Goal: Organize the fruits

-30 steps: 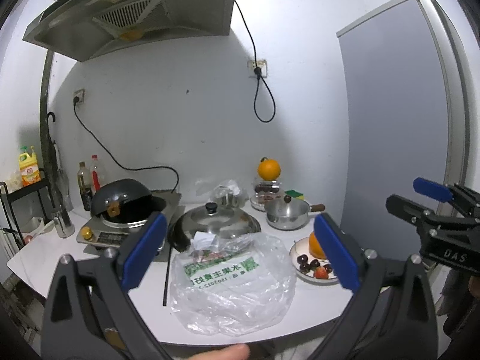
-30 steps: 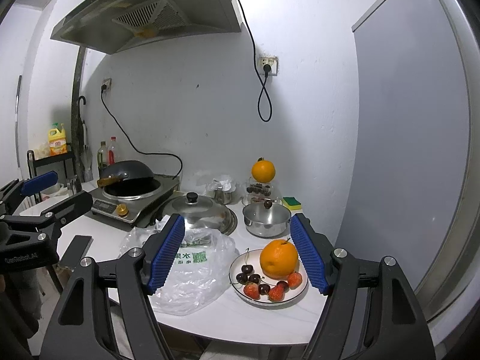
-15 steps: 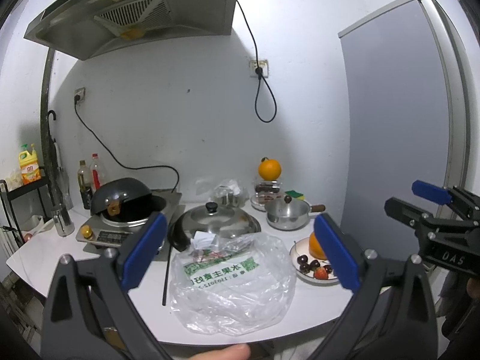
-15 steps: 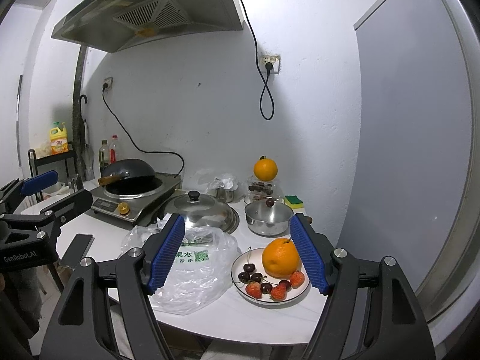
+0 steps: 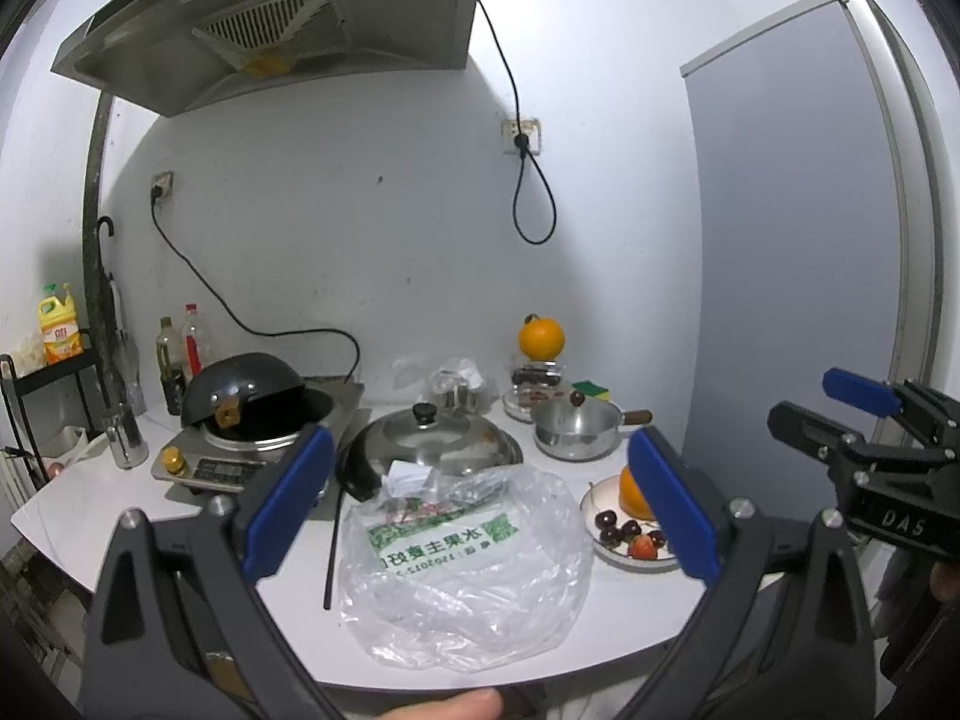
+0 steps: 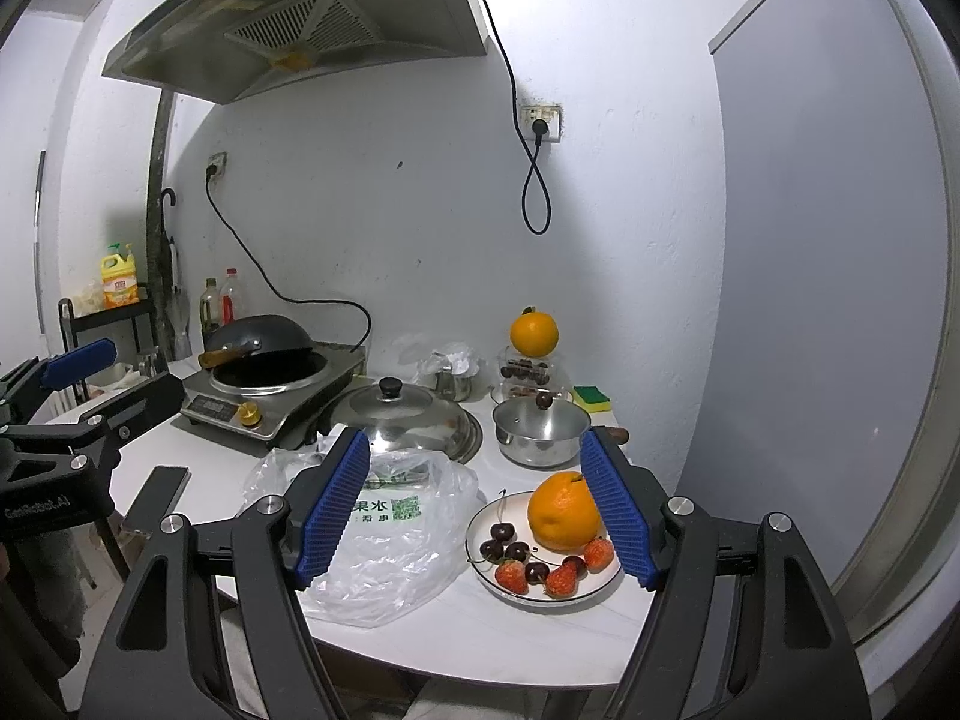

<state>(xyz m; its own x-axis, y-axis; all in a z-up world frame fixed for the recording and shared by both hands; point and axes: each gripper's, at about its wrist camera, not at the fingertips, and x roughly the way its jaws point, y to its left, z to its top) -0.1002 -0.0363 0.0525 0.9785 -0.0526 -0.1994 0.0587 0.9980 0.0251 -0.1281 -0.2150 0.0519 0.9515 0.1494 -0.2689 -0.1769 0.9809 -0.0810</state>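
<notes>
Both views have crept slightly nearer the counter over the last second; nothing on it has shifted. Your left gripper hangs with its jaws released, framing the plastic bag, clear of it. Your right gripper is likewise spread wide and empty, short of the plate at the counter's near right edge.

On that plate lie an orange, dark cherries and strawberries, close together, some touching. A second orange sits atop a clear jar behind the small pot.

Handling, as a judgement: the orange is firm and fairly heavy, with a rounded skin that may roll out of the pads; take it across its widest part. Strawberries are soft and bruise easily; close gently on the flanks. Cherries are small, smooth and slippery; the stems look too fine to hold. The bag is limp and light; grasp it by a gathered fold.
</notes>
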